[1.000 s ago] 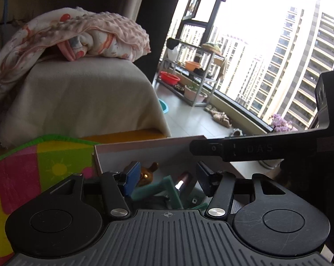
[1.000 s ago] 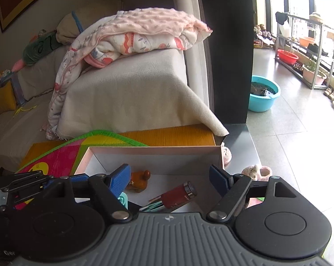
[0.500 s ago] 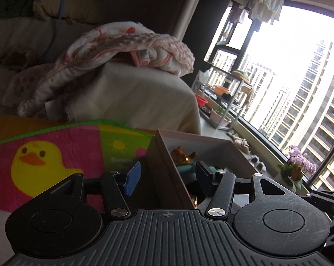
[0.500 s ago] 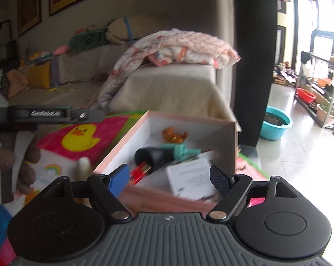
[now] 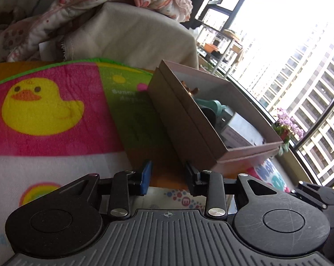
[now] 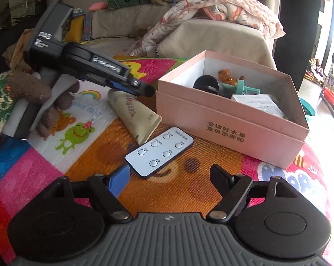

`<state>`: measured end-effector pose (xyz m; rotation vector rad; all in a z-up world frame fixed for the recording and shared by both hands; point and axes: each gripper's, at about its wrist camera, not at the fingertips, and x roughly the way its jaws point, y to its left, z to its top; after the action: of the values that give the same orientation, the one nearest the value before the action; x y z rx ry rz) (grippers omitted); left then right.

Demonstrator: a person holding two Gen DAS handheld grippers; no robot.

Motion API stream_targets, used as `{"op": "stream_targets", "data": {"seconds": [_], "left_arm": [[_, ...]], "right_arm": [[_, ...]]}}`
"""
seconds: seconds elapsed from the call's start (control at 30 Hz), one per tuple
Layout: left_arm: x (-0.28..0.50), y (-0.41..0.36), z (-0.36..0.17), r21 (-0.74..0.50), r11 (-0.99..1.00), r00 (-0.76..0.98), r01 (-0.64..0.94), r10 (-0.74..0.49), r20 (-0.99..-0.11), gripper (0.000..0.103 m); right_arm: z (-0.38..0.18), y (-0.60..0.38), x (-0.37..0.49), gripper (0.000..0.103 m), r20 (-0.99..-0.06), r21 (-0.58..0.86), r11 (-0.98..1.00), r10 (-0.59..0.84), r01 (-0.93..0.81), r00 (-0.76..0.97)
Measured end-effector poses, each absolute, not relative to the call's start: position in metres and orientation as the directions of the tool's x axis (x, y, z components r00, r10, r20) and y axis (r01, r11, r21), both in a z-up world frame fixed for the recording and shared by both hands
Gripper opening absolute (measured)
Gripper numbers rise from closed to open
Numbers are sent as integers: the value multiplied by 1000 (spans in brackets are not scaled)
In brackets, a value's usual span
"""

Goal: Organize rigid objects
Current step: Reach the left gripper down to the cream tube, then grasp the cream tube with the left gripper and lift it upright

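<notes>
Right hand-held gripper (image 6: 169, 175) gaping short of flat white plastic remote (image 6: 160, 152), left hand-held gripper (image 6: 142, 88) narrowed, clamping nothing, over cream squeeze tube (image 6: 134, 116); risk of remote skidding across soft colourful mat (image 6: 189, 188), or tube nudged into pink cardboard box (image 6: 229, 128).

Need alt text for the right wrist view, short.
A white remote lies on a colourful mat ahead of the open right gripper. A cream tube lies behind the remote, the left gripper over it, beside a pink box of small items.

Legible text, as we read it:
- Pink box (image 6: 231, 122), side wall: two lines of printed Chinese characters.
- Left hand-held gripper (image 6: 142, 88), body: "DAS".
- Mat (image 5: 127, 102), green panel: "Sunny".
- Remote (image 6: 159, 151): button labels too small for us.
</notes>
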<state>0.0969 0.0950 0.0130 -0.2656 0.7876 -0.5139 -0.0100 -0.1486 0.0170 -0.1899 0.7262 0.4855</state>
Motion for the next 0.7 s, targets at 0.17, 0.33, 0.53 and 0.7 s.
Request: {"op": "stream_targets", "data": {"seconds": [0.17, 0.33, 0.53, 0.7], "left_arm": [[50, 93, 22, -346, 847, 577, 403, -528, -623, 36], [16, 95, 49, -193, 855, 655, 480, -497, -569, 36], [31, 116, 42, -258, 898, 673, 356, -438, -596, 36], [43, 137, 24, -397, 877, 662, 269, -468, -585, 36]], "right_arm": [[7, -162, -8, 80, -697, 7, 890, 330, -455, 636], [5, -167, -10, 81, -691, 20, 898, 330, -439, 643], [5, -171, -15, 81, -681, 41, 905, 335, -423, 651], [5, -183, -23, 81, -671, 57, 914, 333, -401, 662]]}}
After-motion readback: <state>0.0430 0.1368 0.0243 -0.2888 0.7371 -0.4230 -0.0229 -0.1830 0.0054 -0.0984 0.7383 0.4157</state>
